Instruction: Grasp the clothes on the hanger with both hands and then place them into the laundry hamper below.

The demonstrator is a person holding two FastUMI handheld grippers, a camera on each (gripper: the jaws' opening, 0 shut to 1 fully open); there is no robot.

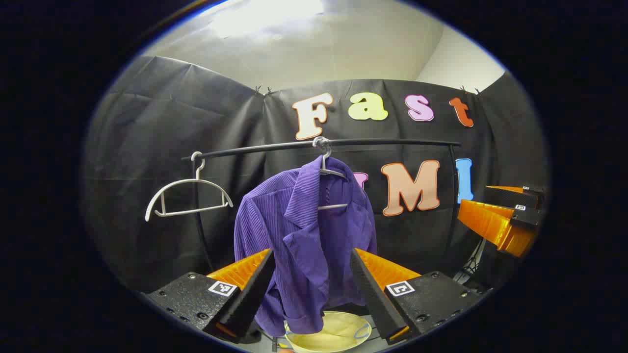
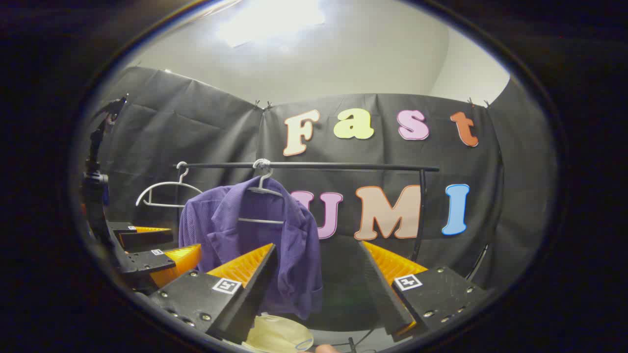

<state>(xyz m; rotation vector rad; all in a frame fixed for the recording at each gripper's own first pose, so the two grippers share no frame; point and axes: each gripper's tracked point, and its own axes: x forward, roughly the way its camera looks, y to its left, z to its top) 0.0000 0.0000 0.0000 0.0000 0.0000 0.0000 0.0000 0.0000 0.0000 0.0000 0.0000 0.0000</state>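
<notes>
Left gripper view
- Shirt [image 1: 304,235]: purple, ribbed cloth with a collar, draped unevenly on a white hanger [image 1: 331,172] so one shoulder sags low; a sleeve and cuff dangle at the bottom.
- Where it hangs: from the black rail [image 1: 324,143], near its middle, straight ahead of the camera.
- Left gripper [image 1: 311,279]: fingers spread wide, gripping nothing; the shirt shows in the gap between them but farther off.
- Hamper [image 1: 338,338]: pale yellow, round, directly under the shirt's hem.
- Empty hanger [image 1: 189,193]: white, bare, at the left end of the rail, well apart from the shirt.
- Right gripper [image 1: 505,215]: at the right edge; whether it is parted or closed cannot be told here.
- Room: black cloth wall behind the rail, pale ceiling with a bright light patch above.

Right gripper view
- Shirt [image 2: 294,245]: hangs left of centre, collar open, hem reaching down toward the hamper [image 2: 277,336].
- Right gripper [image 2: 319,279]: fingers parted wide, nothing between them; the shirt lies behind the left finger.
- Left gripper [image 2: 162,245]: at the left edge, beside the shirt, fingers apart.
- Rail [image 2: 343,166]: black, level, on an upright post at the right.
</notes>
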